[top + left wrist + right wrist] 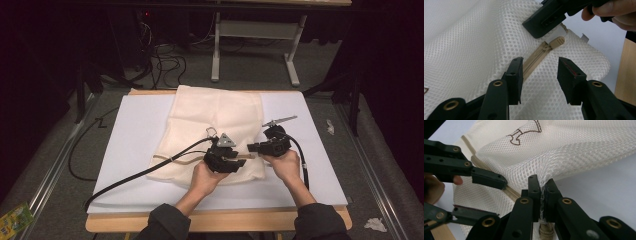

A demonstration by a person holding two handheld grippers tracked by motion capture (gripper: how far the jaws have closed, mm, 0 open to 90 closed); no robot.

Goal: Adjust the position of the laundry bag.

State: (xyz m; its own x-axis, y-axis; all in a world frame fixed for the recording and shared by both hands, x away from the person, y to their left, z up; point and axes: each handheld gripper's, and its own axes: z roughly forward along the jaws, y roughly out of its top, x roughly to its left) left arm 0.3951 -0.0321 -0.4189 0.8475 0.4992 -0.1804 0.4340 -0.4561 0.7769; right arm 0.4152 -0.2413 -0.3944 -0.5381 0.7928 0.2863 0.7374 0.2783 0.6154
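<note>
**High view: both grippers at near edge of mesh bag**

High view: cream mesh bag (215, 120) lies flat on a white board (130, 150) covering the table, spread from the far edge toward the person. Both hands work at the bag's near right corner. Left gripper (239, 161) and right gripper (252, 148) sit just beside each other, tips nearly meeting.

Left gripper view: left gripper (540, 75) jaws apart, straddling the tan zipper (534, 62) without touching it. Zipper pull (557, 41) lies just beyond, near the other gripper's tip.

Right gripper view: right gripper (541, 195) jaws together, clamped on a fold of mesh at the bag's edge; mesh bunches up between them. Brown printed mark (524, 131) visible on the bag farther off.
</note>
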